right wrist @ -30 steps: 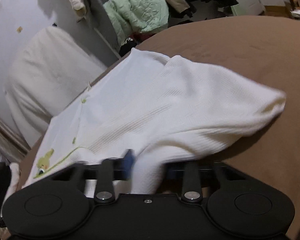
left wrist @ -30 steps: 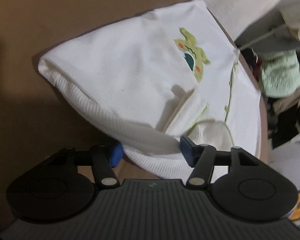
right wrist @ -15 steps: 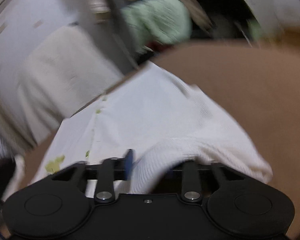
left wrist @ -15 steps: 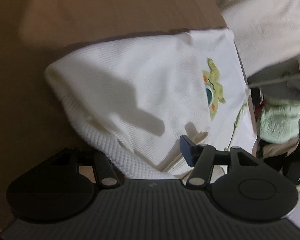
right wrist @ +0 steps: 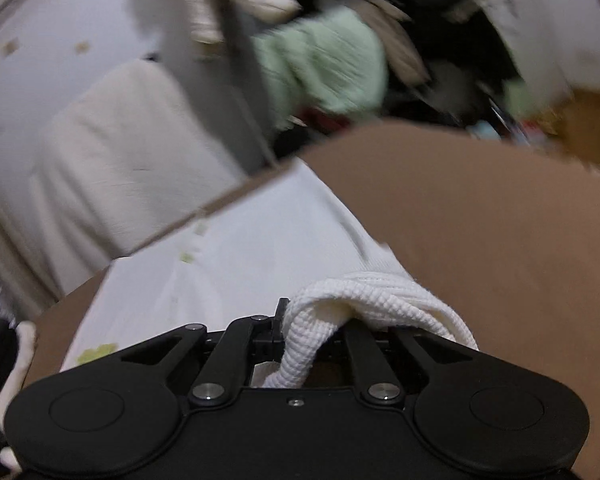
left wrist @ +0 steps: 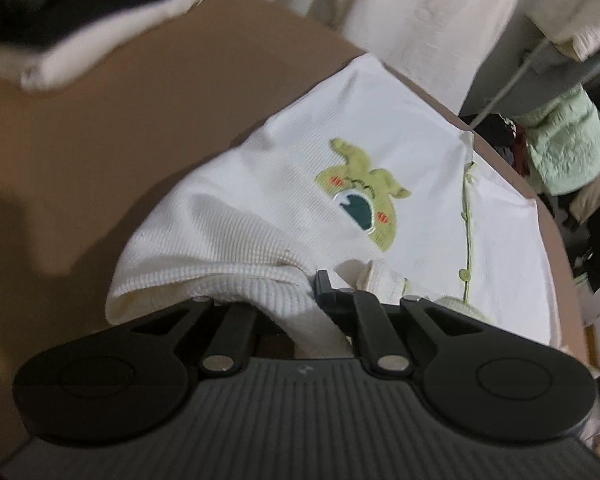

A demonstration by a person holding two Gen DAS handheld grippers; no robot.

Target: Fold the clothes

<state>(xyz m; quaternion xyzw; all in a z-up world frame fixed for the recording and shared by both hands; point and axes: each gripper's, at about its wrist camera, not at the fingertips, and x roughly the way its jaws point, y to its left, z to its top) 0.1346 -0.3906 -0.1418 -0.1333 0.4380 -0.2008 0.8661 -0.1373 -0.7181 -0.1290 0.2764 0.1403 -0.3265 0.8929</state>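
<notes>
Left wrist view: white knit garment [left wrist: 283, 184] lies on a brown surface [left wrist: 111, 128], reaching to the far right edge. Green cartoon creature patch [left wrist: 360, 192] sits mid-garment; a thin green trim line with small buttons [left wrist: 467, 232] runs to its right. Near edge of the fabric is gathered into a thick roll. Left gripper [left wrist: 300, 300] has its jaws drawn tight together on that rolled edge; cloth bunches between the fingers and spills toward the camera. Far left, a dark and white bundle [left wrist: 79, 20] rests on the surface, blurred. Beyond the far edge, a cream padded shape [left wrist: 412, 12] and a pale green quilted jacket [left wrist: 564, 152].

Right wrist view, motion-blurred: right gripper [right wrist: 312, 332] is clamped on a thick ribbed fold of the same garment [right wrist: 239, 264], the fold looping over and down between the fingers. The rest of the fabric spreads far and left across the brown surface [right wrist: 480, 220]. Pale green jacket [right wrist: 324, 64] and cream shape [right wrist: 111, 152] show beyond the far edge.
</notes>
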